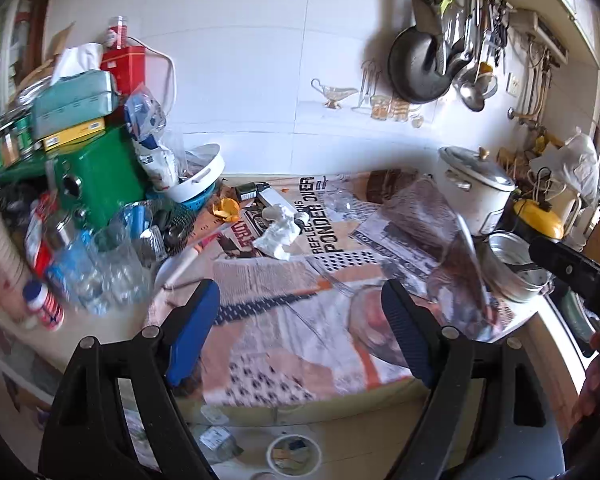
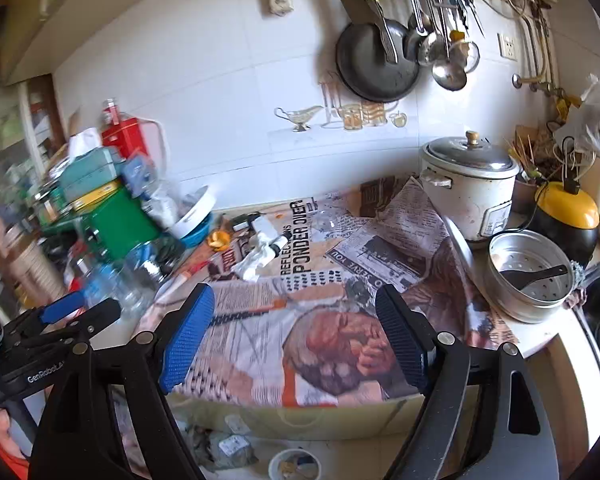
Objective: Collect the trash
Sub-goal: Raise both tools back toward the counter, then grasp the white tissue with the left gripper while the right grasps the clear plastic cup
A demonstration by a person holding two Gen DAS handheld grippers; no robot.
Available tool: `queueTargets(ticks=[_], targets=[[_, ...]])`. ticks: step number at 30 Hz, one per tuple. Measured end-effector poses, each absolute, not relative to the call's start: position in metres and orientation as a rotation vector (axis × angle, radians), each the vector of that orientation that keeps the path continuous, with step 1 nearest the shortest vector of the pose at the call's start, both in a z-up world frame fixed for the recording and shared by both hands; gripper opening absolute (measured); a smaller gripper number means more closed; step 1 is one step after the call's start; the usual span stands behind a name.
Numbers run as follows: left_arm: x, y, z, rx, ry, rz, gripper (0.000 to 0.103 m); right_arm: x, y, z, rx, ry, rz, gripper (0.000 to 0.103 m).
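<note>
A: Between pickups; left tool (image 1: 300, 330) and right tool (image 2: 296, 334) both wide, empty.

B: Crumpled white paper wad (image 1: 278, 232) mid-tabletop on newspaper (image 2: 260, 344); next, reach forward, close on it

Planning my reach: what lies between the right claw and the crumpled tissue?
Only newspaper, bare of objects, between the open right claw and the tissue, shown in the right wrist view.

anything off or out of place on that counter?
Yes. A crumpled white tissue and an orange wrapper lie loose on the newspaper covering the counter. A white tray leans tilted against the pile at the left instead of lying flat. Nothing looks spilled.
</note>
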State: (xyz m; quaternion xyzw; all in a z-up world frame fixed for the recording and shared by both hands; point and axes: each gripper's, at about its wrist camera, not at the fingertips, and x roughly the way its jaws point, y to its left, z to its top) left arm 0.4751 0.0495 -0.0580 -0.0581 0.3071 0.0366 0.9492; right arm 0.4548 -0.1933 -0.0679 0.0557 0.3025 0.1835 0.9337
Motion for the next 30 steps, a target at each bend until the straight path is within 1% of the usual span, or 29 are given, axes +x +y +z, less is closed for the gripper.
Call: queueTargets(ticks=[8,17,26,30], targets=[[0.554,0.099,-0.092,-0.137,0.729,0.046,0.083,0.507,-0.167,-0.084,0.152,0.698,0.302,0.081],[0.638,0.112,-0.144,-0.186,0.877,0.075,0.083,0.569,-0.165,-0.102,0.118,0.749,0.281,0.081],[0.728,0.107,-0.210,-0.327,1.028,0.199,0.083,0.684,-0.176,-0.141,0.066,0.847,0.372,0.081],[0.770,0.107,-0.247,-0.416,1.094,0.247,0.083,0.738,-0.173,-0.167,0.012,0.891,0.414,0.081]])
